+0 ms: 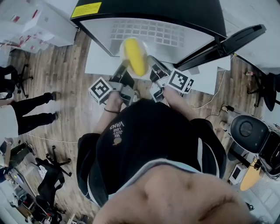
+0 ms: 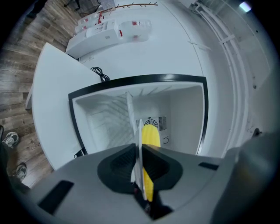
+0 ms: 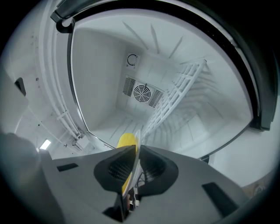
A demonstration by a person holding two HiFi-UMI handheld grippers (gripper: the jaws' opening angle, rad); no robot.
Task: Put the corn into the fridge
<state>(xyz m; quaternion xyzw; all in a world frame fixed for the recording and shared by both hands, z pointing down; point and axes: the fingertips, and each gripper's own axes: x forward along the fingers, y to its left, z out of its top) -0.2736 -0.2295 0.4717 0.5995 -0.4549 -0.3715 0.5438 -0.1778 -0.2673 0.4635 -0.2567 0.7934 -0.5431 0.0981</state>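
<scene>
In front of the open fridge (image 1: pixel 153 11), head view: the corn (image 1: pixel 134 56) lay on a white plate (image 1: pixel 124 45), not held in any jaws directly. The left gripper (image 1: pixel 124 72) sat at the corn's 7 o'clock and the right gripper (image 1: pixel 153 66) at its 4 o'clock, both about equally near. Each gripper's jaws were closed down on the plate's rim, the thin edge pinched between the pads.

The corn's long axis ran 12 to 6, nose toward the fridge opening at 12.

- Left gripper view: cob just past the jaw tips, on the 3 o'clock side of the plate edge.
- Right gripper view: cob on the 9 o'clock side. Cavity dead ahead, with wire shelf (image 3: pixel 175 98) and rear fan (image 3: pixel 142 92) visible; corn not yet inside.

Judgement: the next move looked like a straight push toward 12, hands together, plate level.
</scene>
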